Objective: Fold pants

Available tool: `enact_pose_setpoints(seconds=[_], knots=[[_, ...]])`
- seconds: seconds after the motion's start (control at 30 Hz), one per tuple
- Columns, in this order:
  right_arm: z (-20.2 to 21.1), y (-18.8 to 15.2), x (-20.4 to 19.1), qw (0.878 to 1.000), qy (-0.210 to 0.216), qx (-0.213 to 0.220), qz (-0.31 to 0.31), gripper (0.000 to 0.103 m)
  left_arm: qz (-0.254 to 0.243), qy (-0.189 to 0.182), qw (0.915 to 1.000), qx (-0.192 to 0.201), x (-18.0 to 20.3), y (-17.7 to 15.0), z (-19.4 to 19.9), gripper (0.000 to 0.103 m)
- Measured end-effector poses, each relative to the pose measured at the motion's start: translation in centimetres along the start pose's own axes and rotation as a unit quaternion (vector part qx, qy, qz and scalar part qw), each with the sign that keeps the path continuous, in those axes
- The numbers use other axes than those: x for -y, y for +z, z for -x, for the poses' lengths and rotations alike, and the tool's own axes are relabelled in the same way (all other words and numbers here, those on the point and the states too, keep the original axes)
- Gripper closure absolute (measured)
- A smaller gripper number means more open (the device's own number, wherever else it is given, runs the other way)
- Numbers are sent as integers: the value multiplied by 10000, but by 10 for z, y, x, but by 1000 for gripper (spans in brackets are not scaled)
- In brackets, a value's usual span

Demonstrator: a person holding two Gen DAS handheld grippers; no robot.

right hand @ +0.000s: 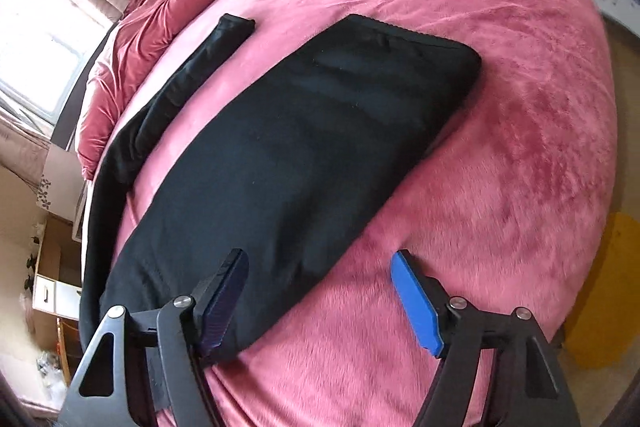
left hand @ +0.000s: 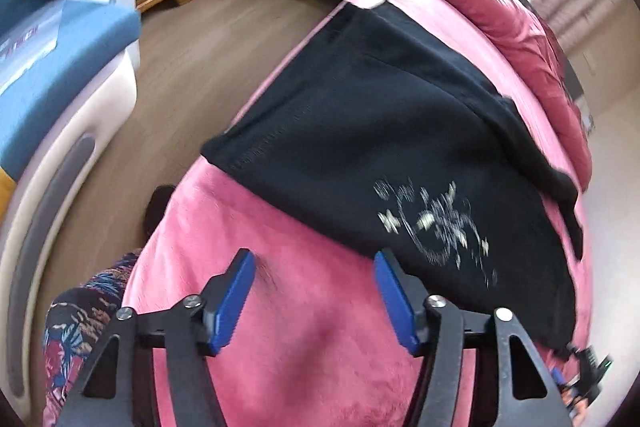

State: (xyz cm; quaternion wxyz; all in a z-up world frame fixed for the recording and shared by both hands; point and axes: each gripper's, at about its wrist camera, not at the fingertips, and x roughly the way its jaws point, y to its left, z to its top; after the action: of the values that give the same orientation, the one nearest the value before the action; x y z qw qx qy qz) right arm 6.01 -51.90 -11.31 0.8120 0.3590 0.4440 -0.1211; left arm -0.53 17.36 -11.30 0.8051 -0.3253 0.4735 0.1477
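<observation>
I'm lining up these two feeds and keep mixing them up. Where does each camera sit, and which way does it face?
Left wrist: on the left tool, looking along its open blue fingers across the pink plush bedspread at the black pants with a white print; a floral-clothed leg shows.
Right wrist: on the right tool, open, facing the black pants and crumpled red duvet; no body shows.
Shared: pants, bedspread, duvet.

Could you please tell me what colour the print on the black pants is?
The print on the pants is white or silvery, seen best in the left wrist view.
</observation>
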Motion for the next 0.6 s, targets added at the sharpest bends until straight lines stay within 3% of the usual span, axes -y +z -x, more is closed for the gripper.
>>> enact_pose_setpoints(seconds=[0.23,0.27,0.33,0.43,0.5,0.6], knots=[[-18,22,-11,9997,-180,73,143,31,260,-15,9996,92,-5,26,-18,56],[-17,24,-6,9996,-204,85,170,35,287,10,9995,126,-4,28,-19,57],[-21,29,-8,9995,-243,69,168,40,312,107,9993,156,-2,33,-22,74],[-24,38,-8,9995,-260,47,160,58,163,234,9990,345,5,37,-17,93],[-23,41,-9,9994,-265,24,201,75,72,206,9988,436,8,39,-11,95],[-17,48,-13,9991,-238,73,343,82,-66,87,9983,566,11,38,8,96]])
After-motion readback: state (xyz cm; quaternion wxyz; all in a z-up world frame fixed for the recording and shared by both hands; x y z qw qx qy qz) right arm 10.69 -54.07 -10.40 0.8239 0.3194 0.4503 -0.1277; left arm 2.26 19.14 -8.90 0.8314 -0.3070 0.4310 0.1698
